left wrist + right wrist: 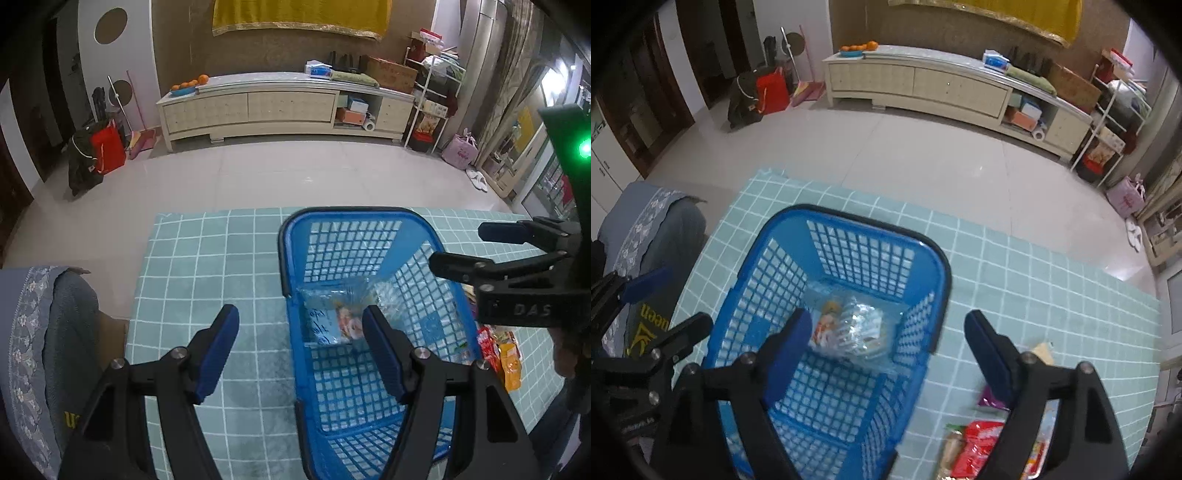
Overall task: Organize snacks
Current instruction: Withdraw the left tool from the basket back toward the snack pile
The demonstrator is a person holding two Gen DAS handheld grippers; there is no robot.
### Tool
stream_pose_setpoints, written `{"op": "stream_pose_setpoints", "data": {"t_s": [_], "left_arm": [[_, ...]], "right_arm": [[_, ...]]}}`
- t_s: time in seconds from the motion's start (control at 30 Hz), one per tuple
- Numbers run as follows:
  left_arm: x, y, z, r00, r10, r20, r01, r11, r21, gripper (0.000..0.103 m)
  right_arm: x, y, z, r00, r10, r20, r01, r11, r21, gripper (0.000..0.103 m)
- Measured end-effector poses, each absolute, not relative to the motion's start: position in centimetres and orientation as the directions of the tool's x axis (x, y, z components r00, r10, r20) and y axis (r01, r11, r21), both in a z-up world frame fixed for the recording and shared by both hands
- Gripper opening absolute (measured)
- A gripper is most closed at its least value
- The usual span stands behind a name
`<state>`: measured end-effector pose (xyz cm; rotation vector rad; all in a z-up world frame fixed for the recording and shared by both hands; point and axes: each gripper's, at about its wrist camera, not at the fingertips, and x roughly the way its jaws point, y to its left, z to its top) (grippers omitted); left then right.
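A blue plastic basket (354, 213) (849, 216) stands on the teal checked tablecloth (207, 266) (1034, 295). A clear snack packet (332, 317) (849, 330) lies on the basket's floor near its far end. My left gripper (301, 347) (672, 301) is open and straddles the basket's left wall without pressing on it. My right gripper (888, 350) (469, 248) is open wide over the basket's right wall, with nothing between its fingers. Loose snacks, a red packet (975, 446) (485, 347), an orange packet (511, 365) and a purple one (990, 400), lie on the cloth right of the basket.
A chair with a grey lace-trimmed cover (48, 332) (653, 229) stands against the table's left side. Beyond the table's far edge lies tiled floor, and a long cream cabinet (280, 107) (923, 85) runs along the back wall.
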<state>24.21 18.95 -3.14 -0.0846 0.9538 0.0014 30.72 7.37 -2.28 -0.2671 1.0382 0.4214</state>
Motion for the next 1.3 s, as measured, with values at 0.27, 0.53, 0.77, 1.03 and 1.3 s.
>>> {"op": "stream_pose_setpoints", "data": {"t_s": [0.27, 0.53, 0.77, 1.03, 1.3], "left_arm": [[21.2, 16.1, -1.2, 0.597, -0.065, -0.799, 0.000, 0.997, -0.081, 0.067], [19.0, 11.9, 1.3, 0.621, -0.087, -0.779, 0.058, 0.996, -0.065, 0.067], [17.8, 7.1, 2.4, 0.634, -0.130, -0.763, 0.136, 0.989, -0.056, 0.077], [18.0, 1.5, 1.1, 0.599, -0.174, -0.781, 0.215, 0.975, -0.052, 0.078], [17.5, -2.1, -1.8, 0.544, -0.203, -0.814, 0.268, 0.961, -0.060, 0.078]], "right_arm": [[27.7, 2.1, -0.5, 0.402, 0.275, -0.874, -0.429, 0.899, 0.085, 0.088], [24.4, -3.1, 1.5, 0.420, 0.296, -0.858, -0.379, 0.916, 0.130, 0.088], [22.1, -8.2, 2.5, 0.443, 0.297, -0.846, -0.332, 0.931, 0.153, 0.088], [20.3, -13.4, 2.1, 0.460, 0.285, -0.841, -0.277, 0.946, 0.169, 0.088], [19.4, -18.0, -1.2, 0.440, 0.273, -0.855, -0.226, 0.956, 0.189, 0.088]]}}
